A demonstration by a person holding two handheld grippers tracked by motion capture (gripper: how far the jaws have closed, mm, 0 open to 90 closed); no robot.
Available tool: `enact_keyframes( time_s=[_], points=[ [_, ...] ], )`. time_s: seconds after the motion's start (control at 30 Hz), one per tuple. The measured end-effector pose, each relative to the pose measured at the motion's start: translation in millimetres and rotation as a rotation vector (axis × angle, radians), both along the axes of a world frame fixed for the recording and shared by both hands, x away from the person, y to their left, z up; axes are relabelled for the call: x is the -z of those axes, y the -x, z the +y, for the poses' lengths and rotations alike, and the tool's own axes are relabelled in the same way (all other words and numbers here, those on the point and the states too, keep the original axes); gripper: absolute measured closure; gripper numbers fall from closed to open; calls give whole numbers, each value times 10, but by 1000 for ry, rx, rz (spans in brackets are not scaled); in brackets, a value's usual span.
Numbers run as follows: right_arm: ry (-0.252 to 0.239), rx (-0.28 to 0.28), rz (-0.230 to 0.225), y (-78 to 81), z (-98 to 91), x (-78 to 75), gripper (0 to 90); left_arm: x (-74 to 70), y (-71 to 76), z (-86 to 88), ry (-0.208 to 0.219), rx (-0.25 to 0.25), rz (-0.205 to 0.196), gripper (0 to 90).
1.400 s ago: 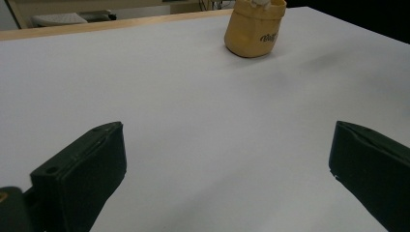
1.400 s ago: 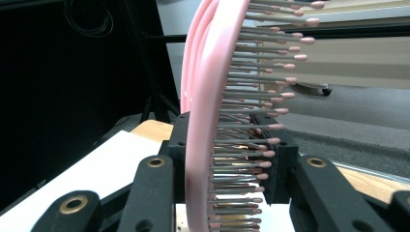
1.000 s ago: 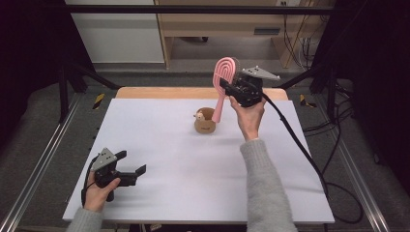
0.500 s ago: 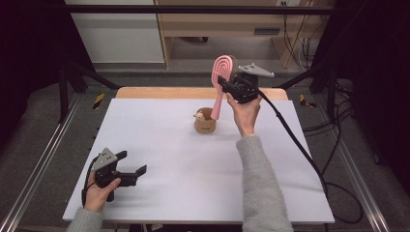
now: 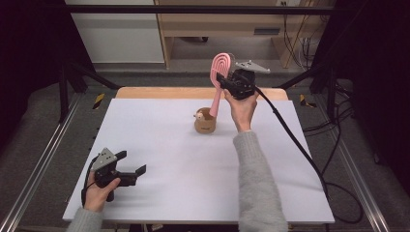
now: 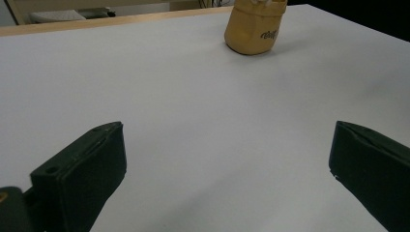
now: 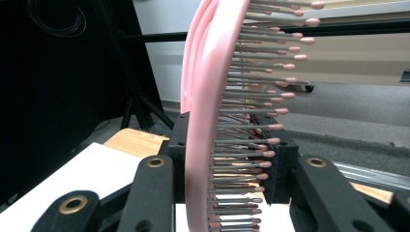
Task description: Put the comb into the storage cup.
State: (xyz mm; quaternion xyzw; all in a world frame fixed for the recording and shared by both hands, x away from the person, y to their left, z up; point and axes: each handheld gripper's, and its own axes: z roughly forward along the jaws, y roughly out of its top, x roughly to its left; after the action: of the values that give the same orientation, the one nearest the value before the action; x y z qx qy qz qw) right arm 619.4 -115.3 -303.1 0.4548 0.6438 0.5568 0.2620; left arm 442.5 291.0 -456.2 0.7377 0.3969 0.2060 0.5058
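A pink hairbrush [image 5: 218,82] stands upright with its handle down in a small tan holder cup [image 5: 205,122] near the table's far middle. My right gripper [image 5: 225,83] is shut on the brush's head, held up above the cup. In the right gripper view the pink hairbrush [image 7: 208,121] and its bristles sit clamped between the two black jaws. My left gripper [image 5: 133,164] rests low near the front left corner, jaws wide open and nothing between them. The left gripper view has the tan cup [image 6: 254,26] far ahead on the white surface.
The white table top [image 5: 159,159] has a wooden strip [image 5: 145,93] along its far edge. A black cable [image 5: 295,140] trails from the right gripper over the right side. Metal rails and dark stands flank the table; shelving stands behind it.
My right gripper has carried the hairbrush a little to the left, closer over the cup. The left gripper has stayed where it was.
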Motion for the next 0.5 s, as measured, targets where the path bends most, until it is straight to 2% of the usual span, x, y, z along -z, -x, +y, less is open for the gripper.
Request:
enact_keyframes(
  time_s=[0.5],
  points=[
    [6, 1, 15, -135, 115, 103, 641, 7, -5, 1, -3, 5, 3, 0]
  ],
)
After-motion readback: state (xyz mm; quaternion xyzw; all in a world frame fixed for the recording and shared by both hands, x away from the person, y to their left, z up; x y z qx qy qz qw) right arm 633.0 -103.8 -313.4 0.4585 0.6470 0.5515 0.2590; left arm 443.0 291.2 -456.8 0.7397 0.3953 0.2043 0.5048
